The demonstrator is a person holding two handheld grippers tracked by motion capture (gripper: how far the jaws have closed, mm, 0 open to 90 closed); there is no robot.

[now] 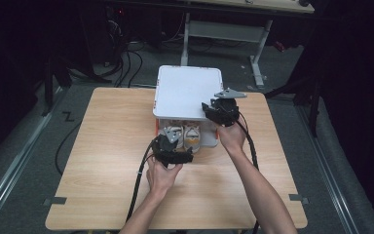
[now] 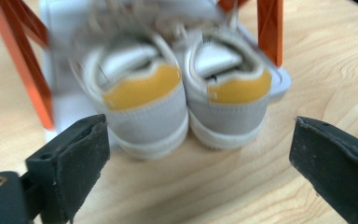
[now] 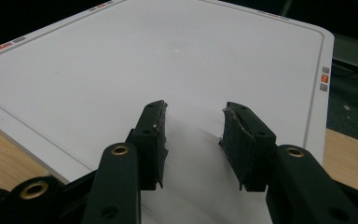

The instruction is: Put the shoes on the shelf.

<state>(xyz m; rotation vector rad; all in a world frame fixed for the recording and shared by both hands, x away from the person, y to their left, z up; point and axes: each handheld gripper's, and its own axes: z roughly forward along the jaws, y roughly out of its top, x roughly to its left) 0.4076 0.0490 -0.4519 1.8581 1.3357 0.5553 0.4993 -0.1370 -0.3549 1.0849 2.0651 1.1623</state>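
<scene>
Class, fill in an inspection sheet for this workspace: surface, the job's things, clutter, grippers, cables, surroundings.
Surface: light wooden table, bare around the work.
Job's things: pair of grey shoes with yellow heel patches, heels outward, on the lower level of a white shoe rack with orange struts.
Clutter: nothing seen.
Grippers: left gripper open, in front of the shoe heels; right gripper open, over the rack's white top.
Cables: one black cable trails from each gripper toward the person; more lie on the floor behind.
Surroundings: dark room, grey floor, a desk frame behind.
</scene>
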